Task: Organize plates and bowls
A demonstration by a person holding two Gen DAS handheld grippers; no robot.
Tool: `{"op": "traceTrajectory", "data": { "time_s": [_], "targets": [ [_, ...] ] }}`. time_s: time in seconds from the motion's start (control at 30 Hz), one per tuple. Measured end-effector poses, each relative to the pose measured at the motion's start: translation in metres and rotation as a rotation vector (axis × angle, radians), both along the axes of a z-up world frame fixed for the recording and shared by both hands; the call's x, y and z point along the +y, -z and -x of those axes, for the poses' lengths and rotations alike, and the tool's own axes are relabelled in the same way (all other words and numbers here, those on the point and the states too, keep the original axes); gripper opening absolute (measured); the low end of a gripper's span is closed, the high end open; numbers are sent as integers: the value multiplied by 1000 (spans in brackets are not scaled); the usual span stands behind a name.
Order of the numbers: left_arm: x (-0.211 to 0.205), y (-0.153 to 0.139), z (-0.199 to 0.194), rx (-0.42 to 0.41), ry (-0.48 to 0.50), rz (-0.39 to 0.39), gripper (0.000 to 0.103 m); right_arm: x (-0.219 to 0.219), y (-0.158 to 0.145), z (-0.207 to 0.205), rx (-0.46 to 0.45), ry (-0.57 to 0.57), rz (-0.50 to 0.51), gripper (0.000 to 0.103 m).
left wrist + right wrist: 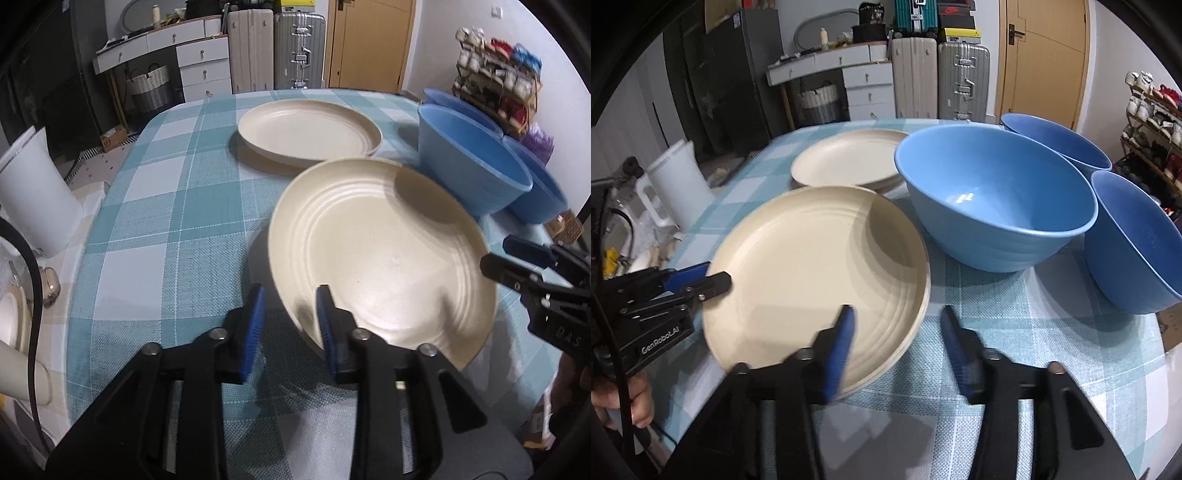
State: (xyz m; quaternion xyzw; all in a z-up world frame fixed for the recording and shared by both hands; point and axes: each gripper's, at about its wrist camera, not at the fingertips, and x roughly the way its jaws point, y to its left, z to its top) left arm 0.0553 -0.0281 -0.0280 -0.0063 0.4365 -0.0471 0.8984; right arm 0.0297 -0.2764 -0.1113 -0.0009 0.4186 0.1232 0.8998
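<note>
A cream plate [384, 251] [812, 266] lies near the front of the checked tablecloth [166, 221]. My left gripper [290, 325] [713, 275] straddles its left rim, one blue pad over the plate and one outside, not pressing. My right gripper [899, 332] [496, 254] straddles the opposite rim, its jaws wide and clear of it. A second cream plate [308, 131] [849, 158] sits farther back. A large blue bowl [993, 199] [469, 158] stands upright right of the plates, with two more blue bowls [1056, 140] [1134, 240] behind and beside it.
A white jug [676, 184] [33, 192] stands off the table's left side. A shoe rack [495, 85] is past the right edge. A hand [624, 402] holds the left gripper's handle. Drawers and suitcases line the far wall.
</note>
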Motion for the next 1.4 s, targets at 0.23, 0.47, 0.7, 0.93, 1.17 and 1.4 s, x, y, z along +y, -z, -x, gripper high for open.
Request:
{"op": "traceTrajectory", "data": {
  "time_s": [0.23, 0.47, 0.7, 0.93, 1.17, 1.4],
  "targets": [
    [23, -34, 11, -81, -65, 60, 80, -17, -26, 5, -65, -19, -72, 86],
    [45, -65, 20, -155, -112, 104, 102, -29, -65, 9, -173, -42, -66, 102],
    [56, -92, 17, -188, -169, 63, 102, -32, -105, -2, -224, -104, -117, 102],
    [65, -114, 11, -214, -185, 84, 102, -40, -138, -25, -246, -139, -139, 102],
    [71, -119, -5, -202, -204, 109, 102, -40, -149, -59, -214, -175, -145, 102],
    [75, -117, -30, -174, -219, 135, 102, -35, -154, -94, -183, -191, -129, 102]
  ]
}}
